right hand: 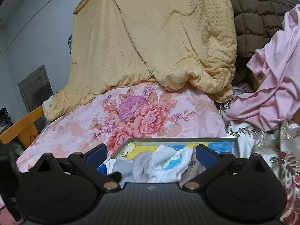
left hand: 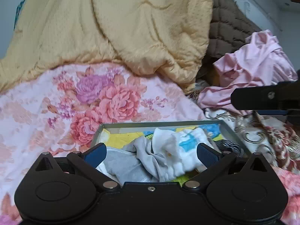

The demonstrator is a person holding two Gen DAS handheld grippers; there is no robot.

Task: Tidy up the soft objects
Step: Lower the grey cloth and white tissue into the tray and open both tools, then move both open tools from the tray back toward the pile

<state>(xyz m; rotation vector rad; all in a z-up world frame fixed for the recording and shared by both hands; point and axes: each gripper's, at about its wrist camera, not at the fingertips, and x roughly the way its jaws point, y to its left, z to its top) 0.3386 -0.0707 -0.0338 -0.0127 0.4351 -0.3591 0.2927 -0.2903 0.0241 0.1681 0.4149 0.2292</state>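
On a floral bedsheet, a metal tray sits near the bed's front edge, piled with crumpled socks in white and grey. We hold our left gripper and right gripper above the tray's near rim, both with jaws spread wide and empty, nothing pinched between the blue pads. A yellow quilt is heaped toward the bed's back edge, and a pink garment lies loose toward the right side. We judge that the socks have just been dropped in the tray. Next we would likely go for the pink garment, which calls for a reach to the right and a firm pinch on a fold.
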